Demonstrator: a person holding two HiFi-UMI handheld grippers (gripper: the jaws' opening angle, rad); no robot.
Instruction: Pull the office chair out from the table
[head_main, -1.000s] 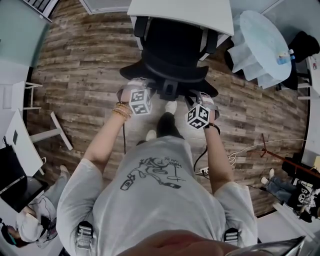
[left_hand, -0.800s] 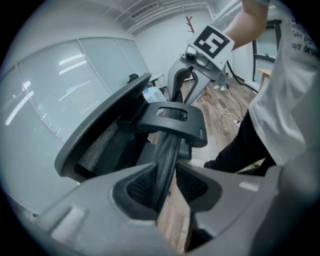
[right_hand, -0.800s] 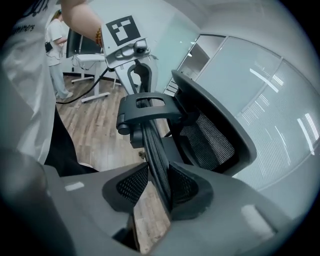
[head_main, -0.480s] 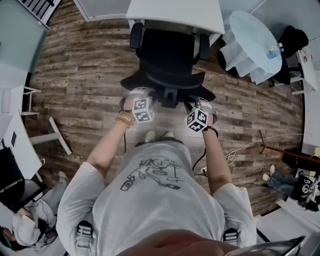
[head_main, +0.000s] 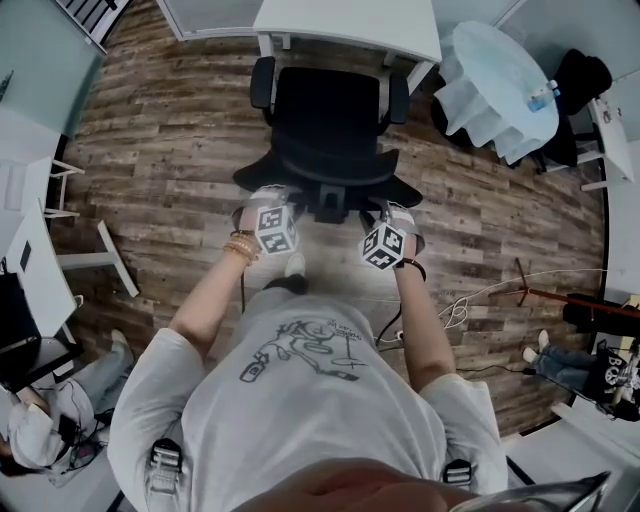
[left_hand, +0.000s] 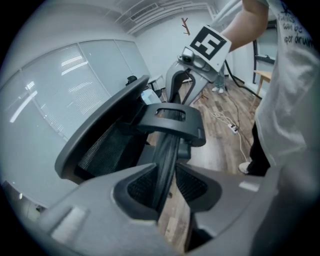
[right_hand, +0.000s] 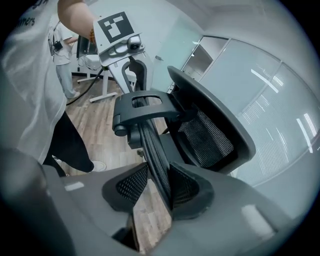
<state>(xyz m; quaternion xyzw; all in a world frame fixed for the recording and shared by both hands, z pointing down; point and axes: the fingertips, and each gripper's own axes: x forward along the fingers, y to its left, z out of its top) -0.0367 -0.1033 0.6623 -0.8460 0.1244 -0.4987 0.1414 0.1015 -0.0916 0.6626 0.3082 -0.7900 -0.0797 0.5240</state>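
A black mesh office chair stands on the wood floor, its seat just out from under the white table. My left gripper and right gripper both hold the top rim of its backrest, one on each side of the central spine. In the left gripper view the thin black rim runs between the pads of my left gripper, which is shut on it. In the right gripper view the same rim lies between the pads of my right gripper; its jaws are opening slightly but still touch it.
A round table under a white cover stands to the right of the white table. Cables trail over the floor at my right. A white desk and a seated person are at the left. Glass walls lie behind the chair.
The chair has rolled out from under the white table toward me. Both grippers moved back with its rim, and my feet stepped backward.
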